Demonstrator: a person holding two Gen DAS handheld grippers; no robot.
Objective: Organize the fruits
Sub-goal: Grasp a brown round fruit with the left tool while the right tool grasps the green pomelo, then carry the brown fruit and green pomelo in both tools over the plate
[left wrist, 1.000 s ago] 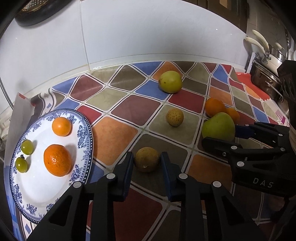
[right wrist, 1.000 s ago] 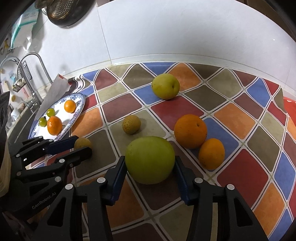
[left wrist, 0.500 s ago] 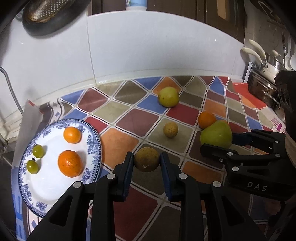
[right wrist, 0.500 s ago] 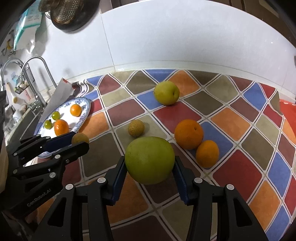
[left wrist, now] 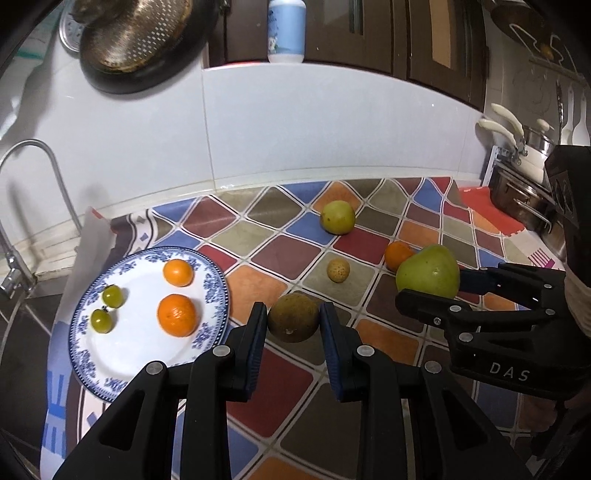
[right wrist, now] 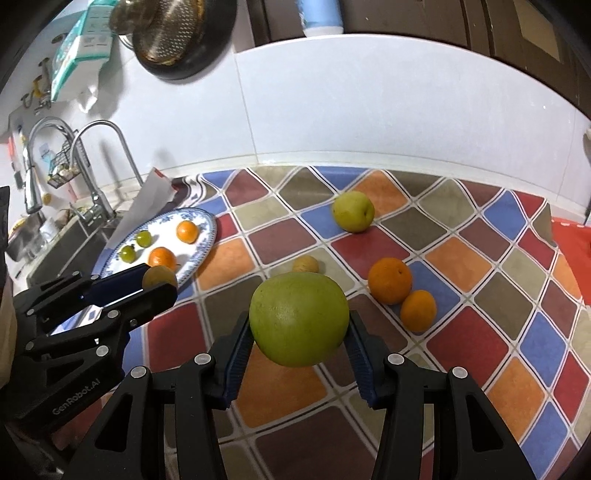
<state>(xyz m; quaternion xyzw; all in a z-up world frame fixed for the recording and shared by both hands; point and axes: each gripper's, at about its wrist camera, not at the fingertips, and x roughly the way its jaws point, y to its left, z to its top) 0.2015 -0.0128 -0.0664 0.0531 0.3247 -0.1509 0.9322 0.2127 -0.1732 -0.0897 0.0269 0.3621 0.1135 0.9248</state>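
My left gripper (left wrist: 293, 319) is shut on a small brown fruit (left wrist: 293, 317), held above the checkered cloth beside the blue-patterned plate (left wrist: 207, 280). On that plate lie two oranges (left wrist: 176, 314) and two small green fruits (left wrist: 112, 296). My right gripper (right wrist: 299, 332) is shut on a large green fruit (right wrist: 299, 319), also lifted off the cloth. Left on the cloth are a yellow-green pear (right wrist: 353, 211), a small speckled tan fruit (right wrist: 306, 264), a big orange (right wrist: 389, 280) and a smaller orange (right wrist: 418, 311). In the right wrist view the left gripper (right wrist: 157, 282) shows at the left with its fruit.
A sink with two taps (right wrist: 88, 162) lies left of the plate. The white tiled wall (left wrist: 295, 129) runs behind the cloth. Pots and a pan (left wrist: 524, 184) stand at the right. A dark pan with a strainer (left wrist: 136, 40) and a bottle (left wrist: 286, 29) sit on the ledge above.
Both grippers have risen with their fruits, which now hang clear of the cloth. The view has drawn back, showing more wall and the ledge above.
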